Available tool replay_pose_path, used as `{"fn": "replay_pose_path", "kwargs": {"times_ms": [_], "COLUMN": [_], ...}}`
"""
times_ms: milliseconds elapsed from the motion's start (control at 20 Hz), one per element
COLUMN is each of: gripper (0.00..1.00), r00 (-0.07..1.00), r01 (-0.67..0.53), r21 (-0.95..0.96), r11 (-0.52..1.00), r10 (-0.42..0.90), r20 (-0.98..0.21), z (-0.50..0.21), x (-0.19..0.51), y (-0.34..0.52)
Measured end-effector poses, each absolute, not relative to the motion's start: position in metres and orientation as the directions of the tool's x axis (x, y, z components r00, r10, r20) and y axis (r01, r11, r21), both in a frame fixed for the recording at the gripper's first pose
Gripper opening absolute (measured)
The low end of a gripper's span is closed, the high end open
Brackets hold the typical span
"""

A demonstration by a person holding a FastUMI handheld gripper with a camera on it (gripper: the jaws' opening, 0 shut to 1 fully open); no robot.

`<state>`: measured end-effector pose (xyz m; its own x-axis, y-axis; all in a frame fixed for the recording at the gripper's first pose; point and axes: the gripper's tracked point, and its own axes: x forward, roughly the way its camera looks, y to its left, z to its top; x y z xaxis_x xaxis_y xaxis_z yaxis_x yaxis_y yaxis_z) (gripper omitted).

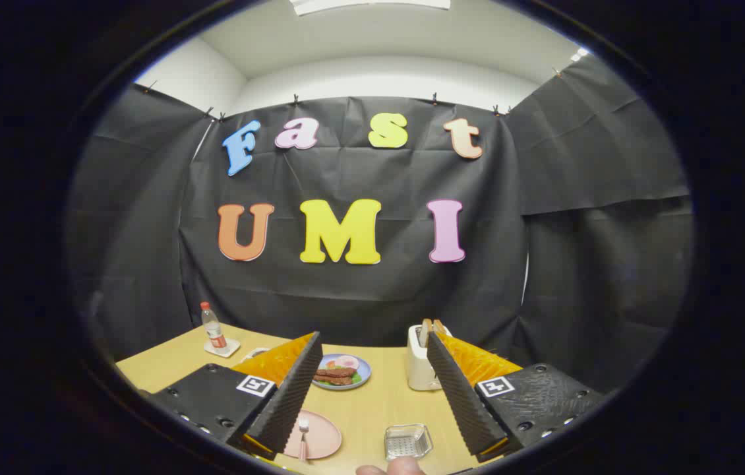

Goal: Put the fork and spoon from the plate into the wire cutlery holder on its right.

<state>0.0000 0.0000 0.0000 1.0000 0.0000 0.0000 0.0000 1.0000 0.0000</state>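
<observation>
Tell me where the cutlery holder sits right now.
The cutlery holder sits on the table between the open gripper's fingers, right of the pink plate and nearer than the toaster.

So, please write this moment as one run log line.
gripper: open, empty | pink plate: cutlery on it | wire holder: right of plate
</observation>
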Motion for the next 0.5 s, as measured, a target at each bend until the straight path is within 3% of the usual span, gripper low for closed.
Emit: {"fn": "replay_pose_path", "kwargs": {"times_ms": [500], "gripper": [0.95], "r00": [0.993], "r01": [-0.038], "r21": [0.019], "r11": [0.999], "r10": [0.040], "r20": [-0.112], "z": [-0.033], "x": [0.008], "y": [0.023]}}
